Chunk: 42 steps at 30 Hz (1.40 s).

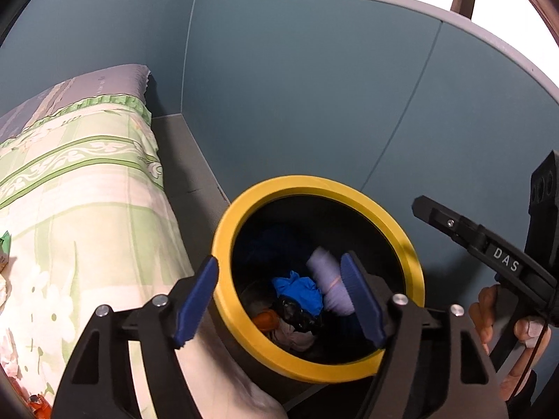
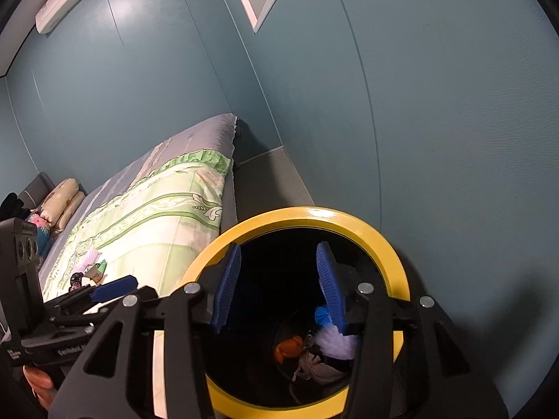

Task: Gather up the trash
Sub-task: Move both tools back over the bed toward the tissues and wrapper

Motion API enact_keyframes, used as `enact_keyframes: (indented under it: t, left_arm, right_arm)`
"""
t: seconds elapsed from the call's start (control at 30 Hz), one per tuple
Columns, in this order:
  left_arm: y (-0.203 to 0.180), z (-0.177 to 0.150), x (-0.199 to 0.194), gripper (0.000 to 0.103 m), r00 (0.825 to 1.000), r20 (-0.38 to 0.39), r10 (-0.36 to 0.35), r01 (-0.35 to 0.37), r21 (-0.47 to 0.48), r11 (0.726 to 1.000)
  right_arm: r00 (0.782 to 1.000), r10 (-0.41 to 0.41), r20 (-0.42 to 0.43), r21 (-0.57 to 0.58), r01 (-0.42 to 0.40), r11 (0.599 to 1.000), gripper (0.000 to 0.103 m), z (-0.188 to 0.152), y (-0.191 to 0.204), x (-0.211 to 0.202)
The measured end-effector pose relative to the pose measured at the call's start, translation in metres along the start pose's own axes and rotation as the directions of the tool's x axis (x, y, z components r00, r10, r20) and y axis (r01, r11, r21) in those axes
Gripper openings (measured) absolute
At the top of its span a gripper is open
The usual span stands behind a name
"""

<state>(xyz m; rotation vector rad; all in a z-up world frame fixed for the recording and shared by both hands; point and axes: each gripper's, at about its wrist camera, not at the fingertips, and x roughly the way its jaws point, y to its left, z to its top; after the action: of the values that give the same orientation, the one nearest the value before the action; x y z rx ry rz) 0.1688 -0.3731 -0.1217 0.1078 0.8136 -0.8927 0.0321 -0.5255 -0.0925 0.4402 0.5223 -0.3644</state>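
Teal wall panels [image 1: 314,87] fill the background in both wrist views, meeting at a corner beside a bed [image 1: 80,188] covered with a green and white floral quilt. A grey floor strip [image 1: 185,153] runs between the bed's edge and the wall.

On that floor, just beside the bed, stands a round black trash bin [image 1: 401,255] with a yellow rim, seen from above. Inside it lies the collected trash: a pale lilac crumpled piece [image 1: 328,279], a blue crumpled piece [image 1: 298,289], something black and glossy [image 1: 295,310], an orange bit [image 1: 265,319] and a greyish-white wad [image 1: 297,338] at the bottom.

Both grippers are tilted downward over the bin's mouth. The left gripper [image 1: 279,300] hangs above the near edge, its blue-padded fingers set wide apart with nothing between them; the left pad lies over the rim and the right one over the bin's interior. The right gripper [image 2: 279,286] points into the dark opening from the other side, its jaws also apart and empty. From the left wrist view, the right tool's black body reaches in from the right edge, gripped by a person's hand [image 1: 489,317] whose fingers curl around the handle. In the right wrist view the left tool crosses the lower left corner, with fingers [image 2: 40,380] partly visible beneath it.

More litter [image 2: 89,269] remains on the quilt, near the bed's edge: small pale and green scraps, too small to identify.
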Motion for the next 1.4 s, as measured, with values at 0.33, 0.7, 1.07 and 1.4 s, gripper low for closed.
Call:
enact_keyframes:
  t: [0.33, 0.7, 1.07, 1.4]
  left_arm:
    - [0.047, 0.007, -0.045, 0.087, 0.993, 0.078, 0.086, -0.082, -0.060, 0.995]
    - [0.106, -0.003, -0.132, 0.092, 0.961, 0.174, 0.216, -0.193, -0.140, 0.971]
    - [0.192, -0.040, -0.200, 0.092, 0.916, 0.175, 0.360, -0.306, -0.277, 0.911]
    - [0.263, -0.069, -0.237, 0.092, 0.871, 0.154, 0.466, -0.373, -0.411, 0.832]
  right_arm:
    - [0.997, 0.066, 0.038, -0.059, -0.064, 0.996, 0.050, 0.002, 0.027, -0.019]
    - [0.982, 0.188, 0.035, -0.185, -0.179, 0.966, 0.058, -0.001, 0.091, -0.031]
    - [0.949, 0.312, -0.037, -0.292, -0.309, 0.905, 0.062, -0.020, 0.166, -0.032]
    - [0.901, 0.404, -0.157, -0.407, -0.432, 0.805, 0.066, -0.056, 0.245, -0.029]
